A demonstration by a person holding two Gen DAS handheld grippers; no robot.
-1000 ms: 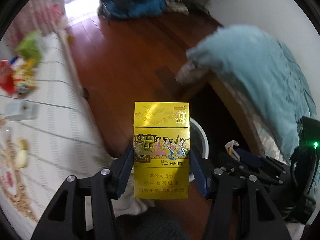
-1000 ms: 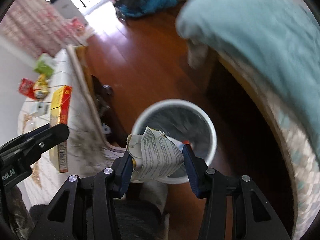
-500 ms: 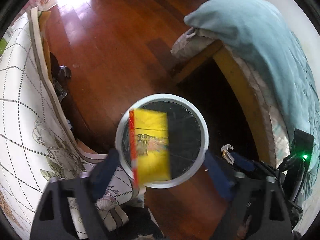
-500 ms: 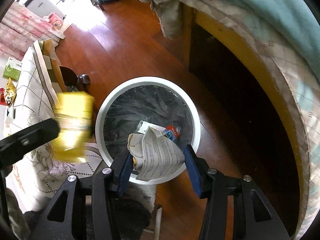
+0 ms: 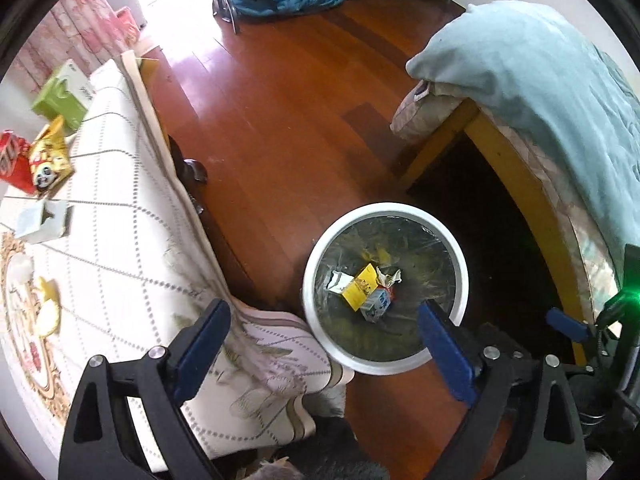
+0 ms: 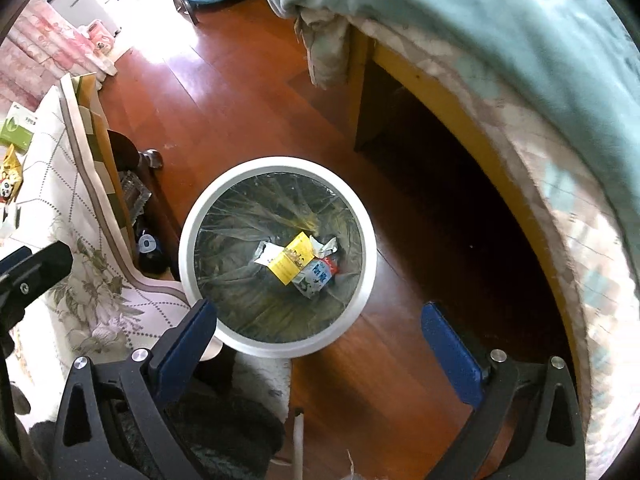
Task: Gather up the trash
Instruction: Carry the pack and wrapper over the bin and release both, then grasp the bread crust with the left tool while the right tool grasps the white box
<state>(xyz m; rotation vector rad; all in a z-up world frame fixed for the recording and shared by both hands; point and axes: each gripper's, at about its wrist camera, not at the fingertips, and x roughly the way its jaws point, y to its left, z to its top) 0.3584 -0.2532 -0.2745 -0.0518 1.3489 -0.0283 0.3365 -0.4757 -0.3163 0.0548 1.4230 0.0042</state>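
A white-rimmed trash bin (image 5: 316, 264) with a dark liner stands on the wood floor; it also shows in the right wrist view (image 6: 188, 224). Inside lie a yellow cigarette pack (image 5: 360, 286) (image 6: 291, 258), crumpled paper (image 5: 338, 280) (image 6: 264, 251) and a small blue-and-white carton (image 5: 378, 304) (image 6: 316, 276). My left gripper (image 5: 322, 340) is open and empty above the bin's near edge. My right gripper (image 6: 318, 336) is open and empty above the bin's near rim.
A table with a white patterned cloth (image 5: 120, 240) is at the left, bearing a green box (image 5: 64, 94), snack packets (image 5: 48, 160) and a small white box (image 5: 42, 222). A bed with a teal blanket (image 5: 540, 92) and wooden frame (image 5: 516, 168) is at the right.
Both grippers opened. The yellow cigarette pack fell from the left gripper and the crumpled paper from the right gripper into the bin.
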